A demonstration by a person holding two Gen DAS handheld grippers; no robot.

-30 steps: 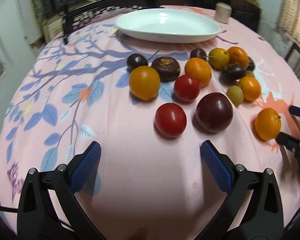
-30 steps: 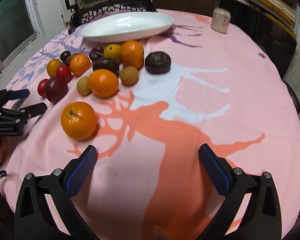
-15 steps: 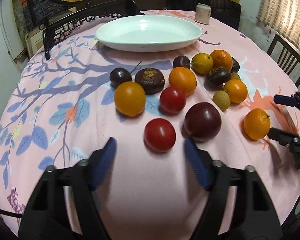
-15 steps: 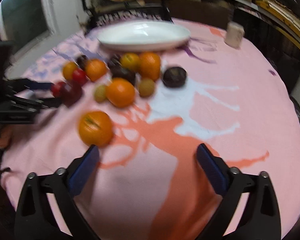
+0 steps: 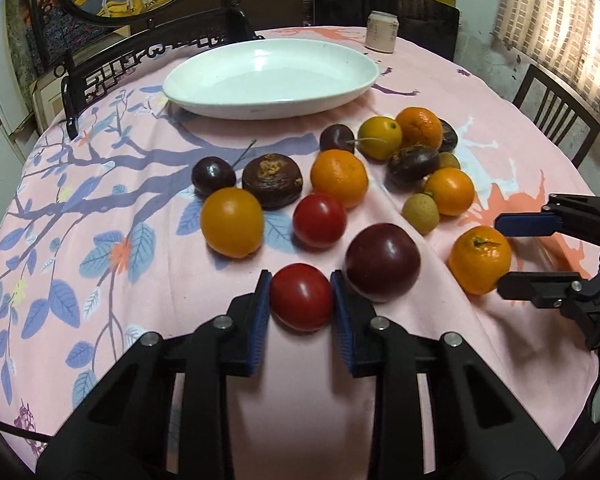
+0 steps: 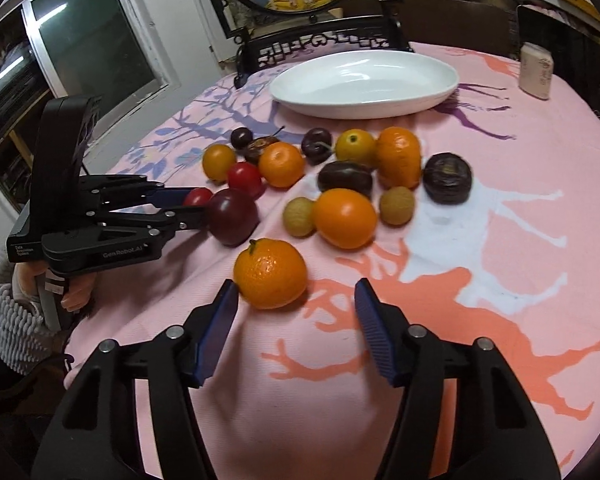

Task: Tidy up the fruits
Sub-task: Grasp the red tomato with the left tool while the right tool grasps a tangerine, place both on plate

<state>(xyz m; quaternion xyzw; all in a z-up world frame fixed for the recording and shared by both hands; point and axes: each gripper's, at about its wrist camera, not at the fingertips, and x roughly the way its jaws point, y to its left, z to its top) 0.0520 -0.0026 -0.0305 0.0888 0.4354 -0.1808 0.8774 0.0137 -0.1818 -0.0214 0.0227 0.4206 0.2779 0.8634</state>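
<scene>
- The left gripper (image 6: 198, 206) body reads "GenRobot.AI" along its side; a small white label above starts with "Data", the rest too small to read
- The left gripper (image 5: 300, 298) is clenched on the red tomato (image 5: 301, 297), both blue pads pressing its sides; a second ago its jaws stood wide with that tomato well ahead of them
- The dark plum (image 5: 382, 262) sits just right of its right finger
- The right gripper (image 6: 296, 304) has just been closing; the orange tangerine (image 6: 271, 273) lies at its fingertips, nearer the left pad, not gripped; earlier it lay well ahead to the left
- The white dish (image 5: 272, 76) sits far ahead, beyond the fruit cluster
</scene>
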